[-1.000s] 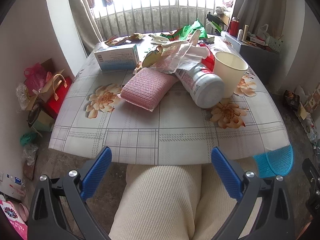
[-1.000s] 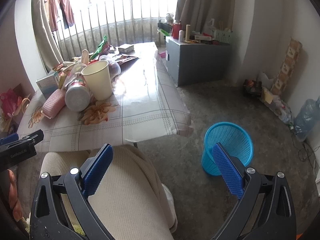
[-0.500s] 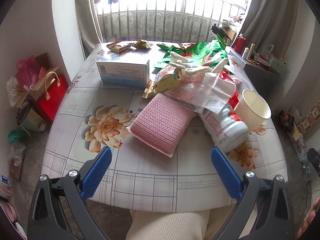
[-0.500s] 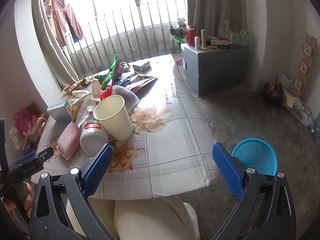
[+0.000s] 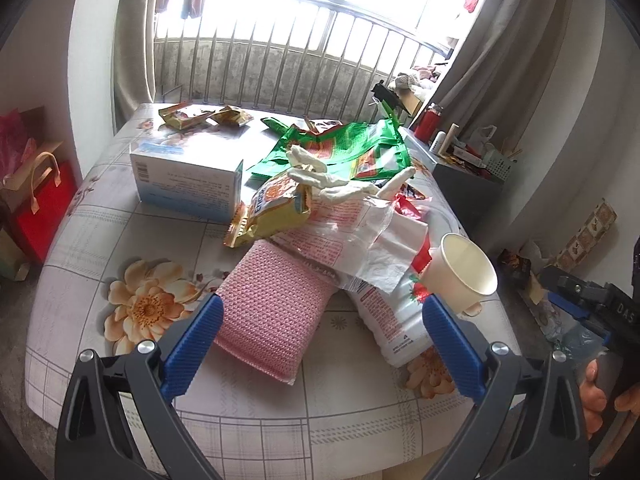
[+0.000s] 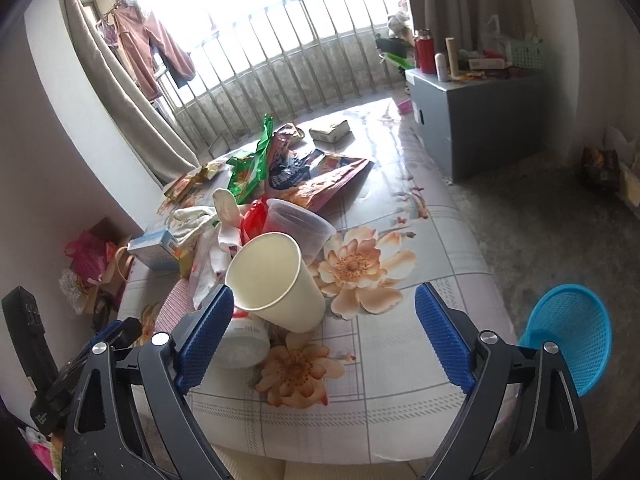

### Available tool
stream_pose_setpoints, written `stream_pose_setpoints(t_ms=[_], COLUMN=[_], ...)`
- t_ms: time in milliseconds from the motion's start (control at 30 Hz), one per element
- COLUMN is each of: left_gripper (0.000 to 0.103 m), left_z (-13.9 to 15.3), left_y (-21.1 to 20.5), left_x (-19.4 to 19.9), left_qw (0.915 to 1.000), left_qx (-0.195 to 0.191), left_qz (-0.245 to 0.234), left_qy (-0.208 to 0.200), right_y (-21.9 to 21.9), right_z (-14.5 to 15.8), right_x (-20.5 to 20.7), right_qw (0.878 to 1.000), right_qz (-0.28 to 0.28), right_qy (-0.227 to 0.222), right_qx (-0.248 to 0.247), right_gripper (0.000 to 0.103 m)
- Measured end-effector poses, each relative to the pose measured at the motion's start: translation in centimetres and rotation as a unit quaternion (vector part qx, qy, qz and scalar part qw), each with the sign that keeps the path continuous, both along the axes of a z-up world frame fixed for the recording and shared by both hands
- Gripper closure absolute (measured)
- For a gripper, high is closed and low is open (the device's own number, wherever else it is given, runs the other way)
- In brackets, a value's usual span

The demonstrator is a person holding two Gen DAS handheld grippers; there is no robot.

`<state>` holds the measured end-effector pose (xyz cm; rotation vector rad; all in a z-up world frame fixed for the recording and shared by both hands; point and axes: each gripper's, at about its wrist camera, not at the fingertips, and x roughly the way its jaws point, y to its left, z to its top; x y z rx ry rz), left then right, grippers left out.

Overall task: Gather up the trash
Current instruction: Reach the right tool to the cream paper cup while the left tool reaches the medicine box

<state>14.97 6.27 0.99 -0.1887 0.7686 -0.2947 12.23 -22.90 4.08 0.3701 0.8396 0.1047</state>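
Right tongs (image 6: pixel 324 334), empty, just narrowed slightly, now near the cream paper cup (image 6: pixel 276 282) leaning on a white bottle (image 6: pixel 244 344). Left tongs (image 5: pixel 322 346), wide, empty, over a pink knitted pad (image 5: pixel 276 312); the desk (image 6: pixel 420 240) has come closer.

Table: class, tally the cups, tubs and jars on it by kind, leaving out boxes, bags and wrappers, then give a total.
Paper cup: 1
Clear plastic tub: 1
White plastic jar, lying on its side: 1
Total: 3
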Motion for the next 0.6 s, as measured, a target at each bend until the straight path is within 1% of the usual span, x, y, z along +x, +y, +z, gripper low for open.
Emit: stream_pose_setpoints(t_ms=[33,100,133,267,300,333,400,433,533,600], left_gripper=[0.006,0.006,0.006,0.006,0.006,0.006,0.006,0.006,0.006,0.006], left_z=[0.0,0.0,0.1,0.8,1.0,1.2,1.5,1.5,1.4,1.2], left_y=[0.0,-0.1,0.0,0.3,0.4,0.6,0.9,1.1,1.3,1.1], left_x=[0.3,0.9,1.3,2.7,3.1,3.4,4.0,4.2,4.2,4.0], left_qw=[1.0000,0.9999,0.9999,0.9995,0.9992,0.9990,0.9985,0.9983,0.9980,0.9977], left_qx=[-0.005,-0.012,-0.015,-0.028,-0.033,-0.038,-0.049,-0.053,-0.060,-0.065], left_qz=[-0.002,-0.003,-0.002,-0.001,0.000,0.002,0.005,0.006,0.003,-0.008], left_qy=[0.000,-0.001,-0.002,-0.017,-0.021,-0.023,-0.025,-0.026,-0.022,-0.016], right_y=[0.0,0.2,0.4,1.1,1.2,1.4,1.6,1.8,2.4,2.7], right_z=[-0.1,-0.4,-0.5,-1.1,-1.3,-1.4,-2.0,-2.2,-2.7,-2.9], right_x=[0.6,1.6,2.1,4.2,4.6,5.1,5.9,6.2,6.6,6.6], right_qw=[1.000,1.000,1.000,0.998,0.998,0.998,0.997,0.996,0.995,0.994], right_qz=[0.004,0.014,0.019,0.036,0.040,0.044,0.052,0.058,0.072,0.076], right_qy=[0.004,0.010,0.012,0.025,0.029,0.033,0.046,0.052,0.063,0.068], right_qx=[0.007,0.017,0.021,0.033,0.035,0.036,0.040,0.042,0.041,0.035], right_gripper=[0.023,0.029,0.030,0.043,0.047,0.049,0.057,0.058,0.066,0.078])
